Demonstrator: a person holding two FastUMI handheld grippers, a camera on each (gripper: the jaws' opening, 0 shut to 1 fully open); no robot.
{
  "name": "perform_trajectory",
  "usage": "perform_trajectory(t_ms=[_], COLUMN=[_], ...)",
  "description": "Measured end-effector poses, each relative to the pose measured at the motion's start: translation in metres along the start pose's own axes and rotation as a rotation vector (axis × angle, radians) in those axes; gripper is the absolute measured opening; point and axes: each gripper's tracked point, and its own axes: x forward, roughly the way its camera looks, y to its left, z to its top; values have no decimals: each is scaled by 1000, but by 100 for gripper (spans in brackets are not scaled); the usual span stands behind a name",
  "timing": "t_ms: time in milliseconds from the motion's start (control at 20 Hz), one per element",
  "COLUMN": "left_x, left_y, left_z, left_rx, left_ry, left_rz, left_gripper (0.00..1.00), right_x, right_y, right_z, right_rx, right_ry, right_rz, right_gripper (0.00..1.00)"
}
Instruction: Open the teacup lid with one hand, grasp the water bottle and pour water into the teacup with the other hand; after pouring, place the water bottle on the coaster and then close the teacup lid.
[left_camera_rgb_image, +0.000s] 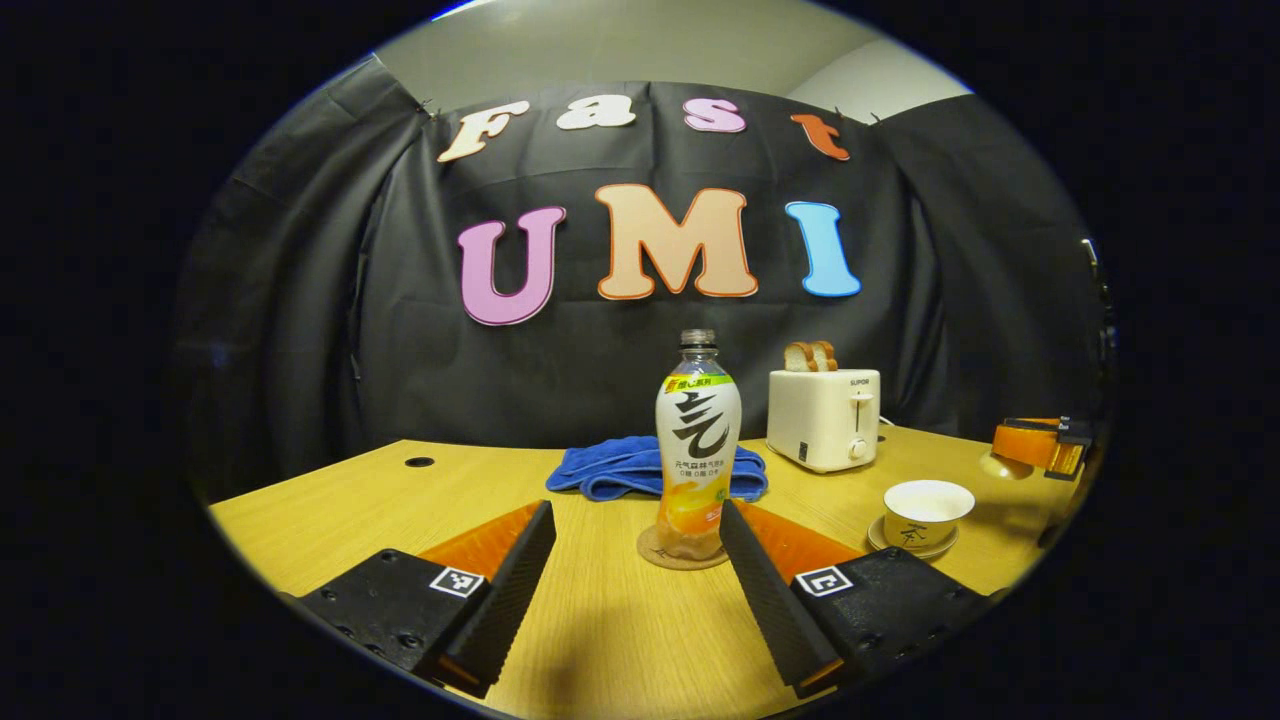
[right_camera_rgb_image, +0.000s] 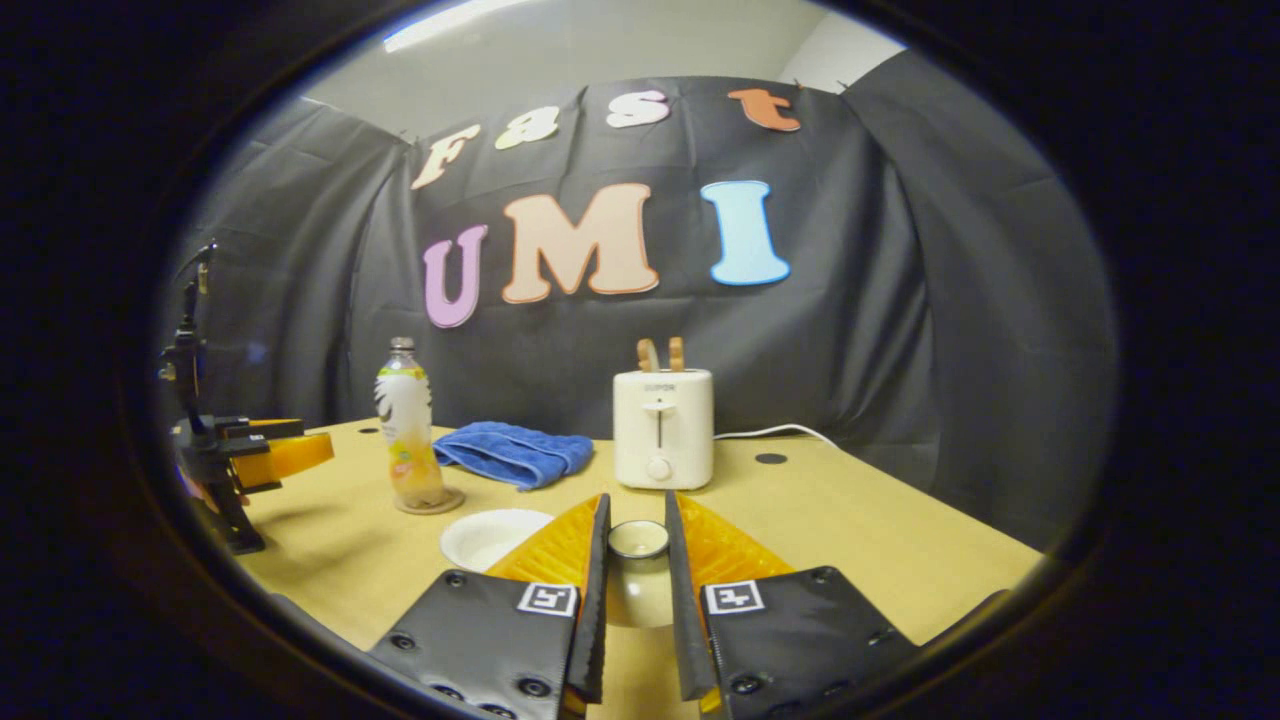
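The water bottle (left_camera_rgb_image: 698, 440) stands upright on a round coaster (left_camera_rgb_image: 655, 552), capped and with an orange label. My left gripper (left_camera_rgb_image: 635, 512) is open just short of it, holding nothing. To the right sits the white teacup (left_camera_rgb_image: 928, 508) on its saucer, with no lid on it. In the right gripper view, my right gripper (right_camera_rgb_image: 636, 500) is shut on the teacup lid (right_camera_rgb_image: 638, 585), held above the table. The open teacup (right_camera_rgb_image: 492, 535) lies to its left. Farther left are the bottle (right_camera_rgb_image: 408, 420) on its coaster (right_camera_rgb_image: 432, 502) and the left gripper (right_camera_rgb_image: 235, 460).
A blue towel (left_camera_rgb_image: 625, 468) lies behind the bottle. A white toaster (left_camera_rgb_image: 824, 418) with bread slices stands at the back, its cord running right (right_camera_rgb_image: 780, 430). The wooden table (left_camera_rgb_image: 600, 620) has cable holes at the rear. The right gripper (left_camera_rgb_image: 1040, 445) hovers by the table's right edge.
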Motion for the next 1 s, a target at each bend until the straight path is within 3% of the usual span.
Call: perform_trajectory(t_ms=[450,1000], left_x=[-3,0], left_y=[1,8], left_z=[0,2], left_rx=[1,0], left_ry=[-1,-1], left_rz=[15,14], left_gripper=[96,96], right_x=[33,47], right_y=[71,83], right_z=[-6,-25], right_rx=[-1,-31], right_ry=[22,146], right_rz=[165,187], right_gripper=[31,31])
